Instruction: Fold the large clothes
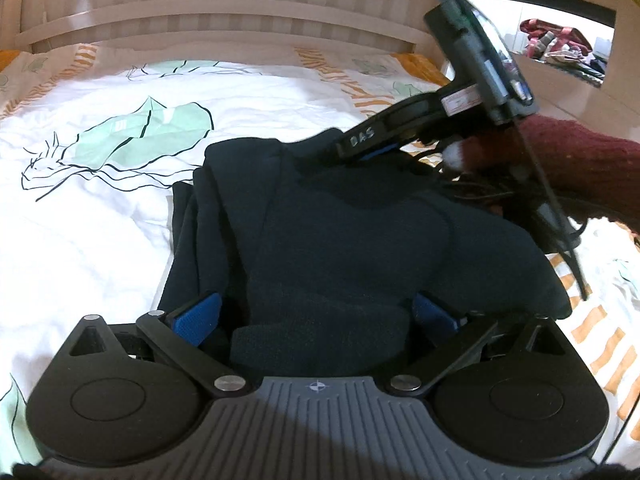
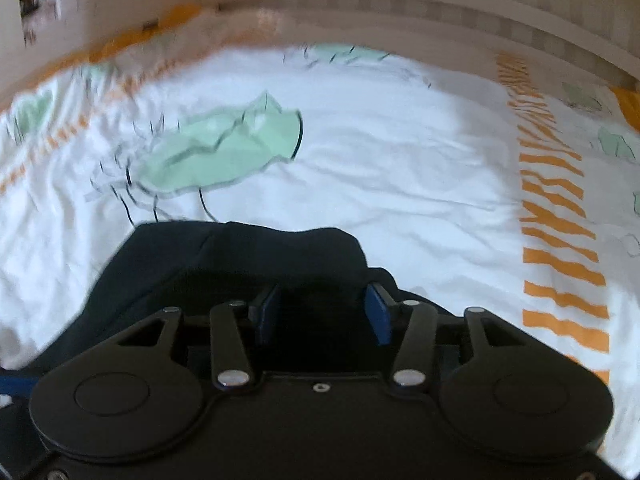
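Note:
A dark navy garment [image 1: 340, 224] lies bunched and partly folded on the white bed cover [image 1: 100, 240]. My left gripper [image 1: 316, 316] sits at the garment's near edge with its blue pads [image 1: 198, 316] spread wide; a thick fold of cloth fills the gap. My right gripper shows in the left wrist view [image 1: 360, 144] at the garment's far right, held by a hand in a dark red sleeve. In the right wrist view my right gripper [image 2: 324, 312] has its blue pads [image 2: 378, 312] apart with the dark cloth [image 2: 240, 256] between them.
The bed cover [image 2: 400, 152] is printed with green leaves and orange stripes. A pale wooden headboard [image 1: 224, 20] runs along the far side. An opening at top right shows a pile of clothes [image 1: 560, 44].

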The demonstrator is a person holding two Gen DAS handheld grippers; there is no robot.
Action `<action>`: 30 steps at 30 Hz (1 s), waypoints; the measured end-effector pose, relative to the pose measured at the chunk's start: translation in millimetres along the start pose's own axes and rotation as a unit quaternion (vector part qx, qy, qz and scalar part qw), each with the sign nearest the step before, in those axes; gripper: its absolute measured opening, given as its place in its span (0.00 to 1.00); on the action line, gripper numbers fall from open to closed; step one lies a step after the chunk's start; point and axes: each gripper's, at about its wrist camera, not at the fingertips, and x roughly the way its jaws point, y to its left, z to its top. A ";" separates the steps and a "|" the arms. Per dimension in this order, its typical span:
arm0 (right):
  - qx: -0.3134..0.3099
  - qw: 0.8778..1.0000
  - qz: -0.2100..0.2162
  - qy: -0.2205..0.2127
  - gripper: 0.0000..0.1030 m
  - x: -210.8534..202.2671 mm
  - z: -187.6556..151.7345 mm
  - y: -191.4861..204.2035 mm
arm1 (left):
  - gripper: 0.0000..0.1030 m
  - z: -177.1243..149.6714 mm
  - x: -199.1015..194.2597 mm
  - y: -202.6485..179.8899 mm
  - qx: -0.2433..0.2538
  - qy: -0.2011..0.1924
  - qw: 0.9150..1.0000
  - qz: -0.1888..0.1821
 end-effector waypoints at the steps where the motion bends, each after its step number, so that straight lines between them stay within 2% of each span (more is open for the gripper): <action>1: 0.002 1.000 0.000 0.001 0.55 2.7 -1.7 -1.5 | 1.00 0.9 0.3 -0.6 0.000 0.001 1.000 0.002; 8: 0.012 0.999 0.006 -0.035 0.57 -11.0 -14.0 -8.6 | 1.00 7.7 0.9 -3.7 0.001 0.015 1.000 0.010; 11: 0.022 0.997 0.032 -0.073 0.68 -30.1 -20.0 -14.7 | 1.00 12.7 -4.4 -3.6 -0.011 0.020 1.000 0.012; 16: 0.021 0.993 0.008 -0.115 0.81 -76.6 -40.0 -14.5 | 1.00 18.5 -23.4 -3.0 -0.032 0.004 0.999 0.034; 19: 0.065 0.990 -0.007 -0.128 0.87 -105.4 -54.9 -22.7 | 1.00 21.4 -37.5 1.1 -0.059 -0.012 0.997 0.044; 23: 0.143 0.982 -0.027 -0.124 0.98 -138.0 -72.5 -36.2 | 1.00 27.1 -54.8 0.2 -0.080 -0.023 0.994 0.068; 27: 0.214 0.969 -0.028 -0.119 1.00 -163.7 -90.3 -42.5 | 1.00 35.4 -65.5 -6.7 -0.090 -0.007 0.991 0.099; 30: 0.237 0.964 -0.038 -0.115 1.00 -178.8 -101.2 -38.8 | 1.00 39.7 -71.9 -12.2 -0.097 0.013 0.990 0.097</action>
